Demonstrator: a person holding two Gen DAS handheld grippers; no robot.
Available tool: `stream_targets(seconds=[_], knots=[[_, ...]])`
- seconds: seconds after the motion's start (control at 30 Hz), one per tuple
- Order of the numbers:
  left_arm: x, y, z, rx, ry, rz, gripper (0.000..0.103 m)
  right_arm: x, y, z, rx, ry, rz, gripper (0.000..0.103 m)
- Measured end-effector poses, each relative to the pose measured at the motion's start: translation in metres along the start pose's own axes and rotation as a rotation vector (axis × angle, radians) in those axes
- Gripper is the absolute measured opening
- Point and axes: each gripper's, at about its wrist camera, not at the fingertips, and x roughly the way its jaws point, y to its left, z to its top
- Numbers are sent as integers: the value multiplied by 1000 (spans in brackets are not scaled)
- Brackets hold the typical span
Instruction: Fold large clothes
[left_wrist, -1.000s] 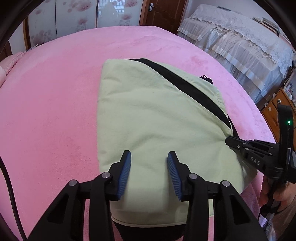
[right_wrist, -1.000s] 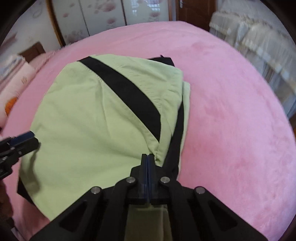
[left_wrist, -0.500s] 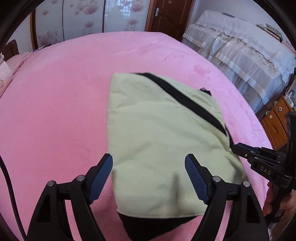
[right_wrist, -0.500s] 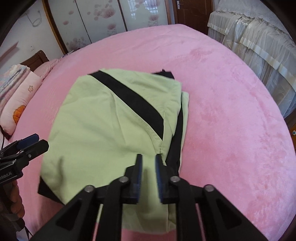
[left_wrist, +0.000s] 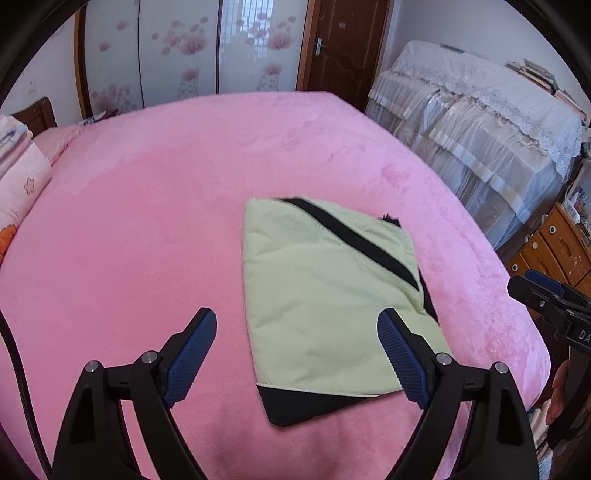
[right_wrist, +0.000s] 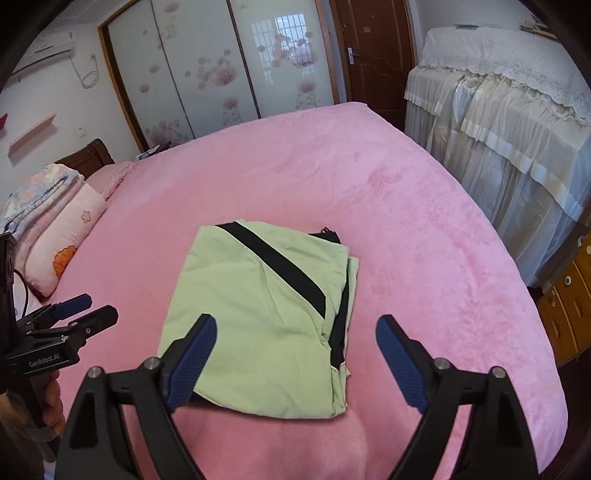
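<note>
Before you, a bed (left_wrist: 147, 229) under a pink plush cover. A folded green garment (left_wrist: 325, 295) with a black stripe lies flat at its centre; pillows (right_wrist: 55, 236) and folded bedding rest at nine o'clock.

folded green garment (right_wrist: 258, 317) on pink bed (right_wrist: 424, 229)
</note>
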Motion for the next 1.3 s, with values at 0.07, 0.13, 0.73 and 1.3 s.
stream_targets(seconds=[0.07, 0.13, 0.73, 1.3], knots=[[-11, -3, 2, 22, -15, -20, 88, -13, 2, 2, -10, -27, 12, 95], [-19, -4, 4, 42, -19, -44, 88, -22, 5, 2, -32, -56, 16, 101], [111, 54, -28, -161, 217, -249, 88, 91, -35, -30, -40, 179, 59, 103], [230, 77, -42, -265, 365, -528, 96, 232, -78, -35, 239, 361, 428, 68]])
